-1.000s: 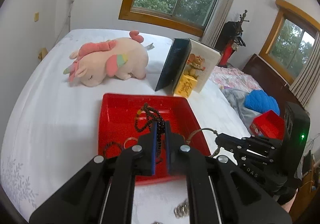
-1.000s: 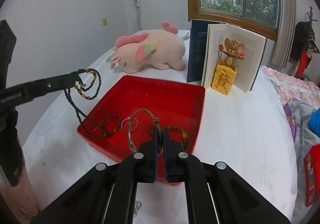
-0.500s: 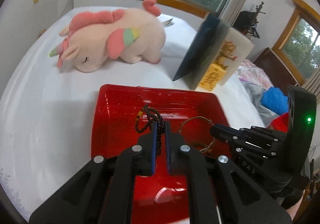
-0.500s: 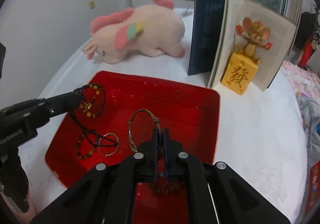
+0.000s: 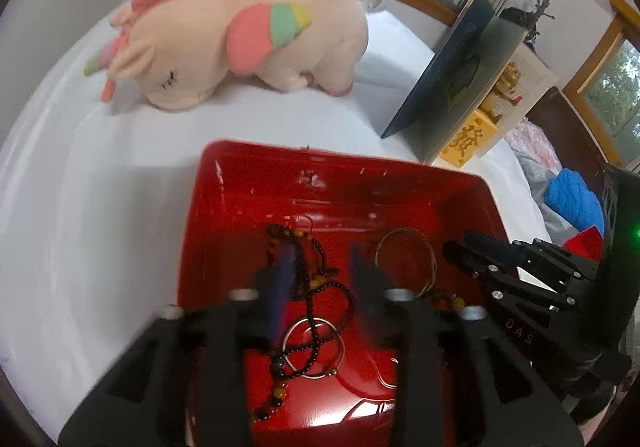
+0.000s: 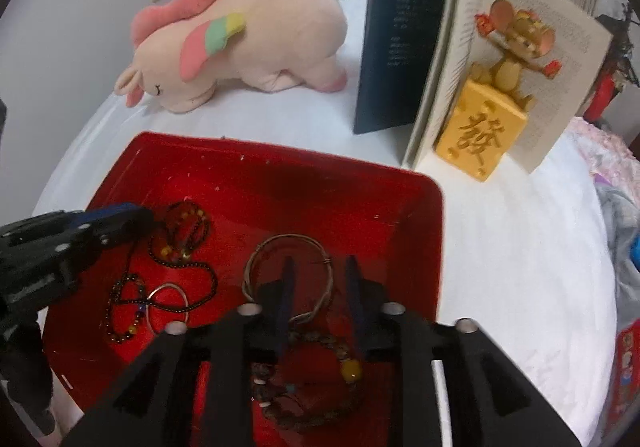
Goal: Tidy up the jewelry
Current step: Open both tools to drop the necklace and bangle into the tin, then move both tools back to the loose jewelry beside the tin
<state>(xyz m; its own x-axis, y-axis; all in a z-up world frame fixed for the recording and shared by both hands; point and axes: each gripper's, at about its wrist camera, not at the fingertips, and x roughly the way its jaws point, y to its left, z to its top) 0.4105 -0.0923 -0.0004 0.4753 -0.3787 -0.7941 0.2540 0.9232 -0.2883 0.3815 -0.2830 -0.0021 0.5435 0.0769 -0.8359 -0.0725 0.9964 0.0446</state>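
A red tray (image 5: pixel 208 207) (image 6: pixel 424 231) sits on the white bed. My left gripper (image 5: pixel 324 267) (image 6: pixel 128 215) hangs low over its left half with its jaws opening. The black bead necklace (image 5: pixel 308 287) (image 6: pixel 180 243) lies loose on the tray floor between the fingers, and no pad presses on it. A small metal ring (image 5: pixel 316 347) (image 6: pixel 168 303) rests beside it. My right gripper (image 6: pixel 320 279) (image 5: pixel 480 251) is over the tray's right half, jaws opening too. The wire bangle (image 6: pixel 288 267) (image 5: pixel 404 259) lies free between them. A brown bead bracelet (image 6: pixel 320 367) sits beneath.
Behind the tray lie a pink plush unicorn (image 5: pixel 240 47) (image 6: pixel 240 47), a standing open book (image 6: pixel 400 47) (image 5: pixel 460 79) and a yellow mouse figurine (image 6: pixel 488 119). Blue cloth (image 5: pixel 576 199) and a red box (image 6: pixel 624 367) are at the bed's right side.
Both grippers came down into the red tray and their jaws parted. The bead necklace left the left gripper and the wire bangle left the right; both now lie in the tray.
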